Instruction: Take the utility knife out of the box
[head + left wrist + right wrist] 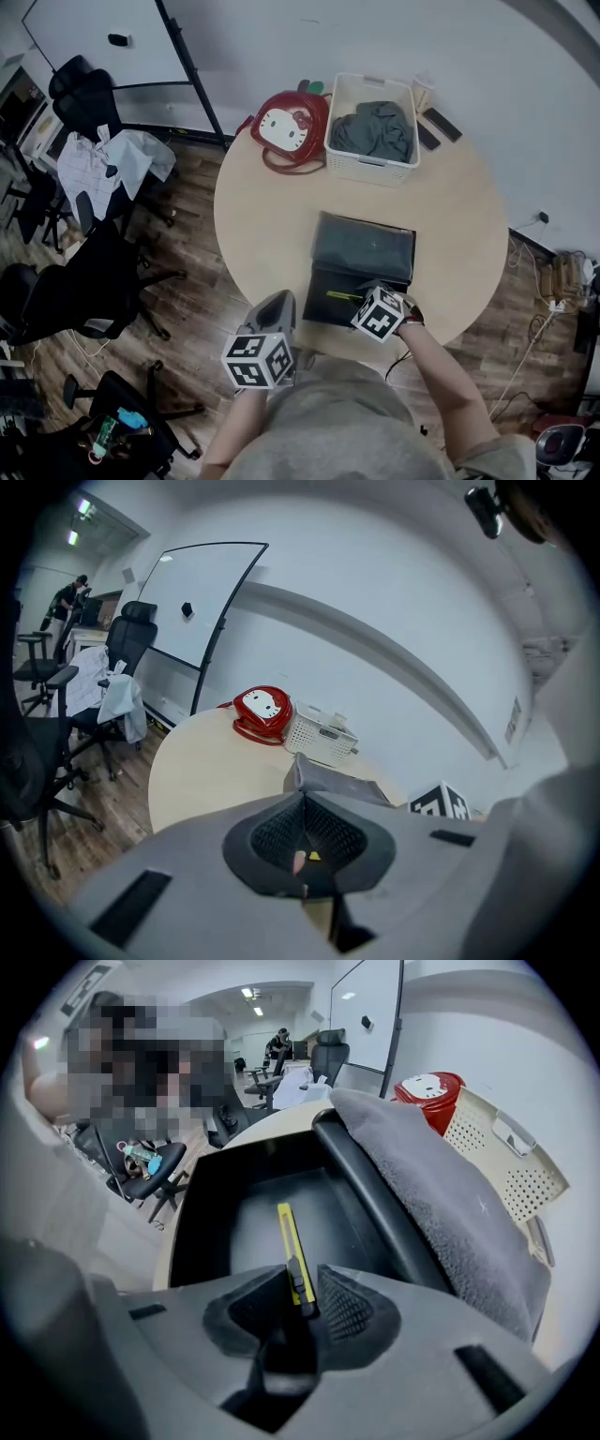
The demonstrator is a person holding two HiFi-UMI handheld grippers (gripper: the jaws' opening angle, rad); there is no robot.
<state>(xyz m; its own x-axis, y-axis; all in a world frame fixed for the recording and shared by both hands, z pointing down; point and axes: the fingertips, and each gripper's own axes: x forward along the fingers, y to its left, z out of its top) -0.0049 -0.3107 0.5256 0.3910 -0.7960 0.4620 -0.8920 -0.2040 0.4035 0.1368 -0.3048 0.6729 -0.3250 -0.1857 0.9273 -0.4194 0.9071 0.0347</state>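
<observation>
A black box lies open on the round table, its grey-lined lid folded back toward the far side. A yellow utility knife is inside, pointing left. My right gripper reaches in from the box's near right corner. In the right gripper view the knife runs away over the box floor, and my right gripper is shut on its dark near end. My left gripper hovers at the table's front edge, left of the box, shut and empty.
A white basket of dark clothing and a red cat-face bag stand at the table's far side, with dark flat items beside the basket. Office chairs crowd the floor on the left.
</observation>
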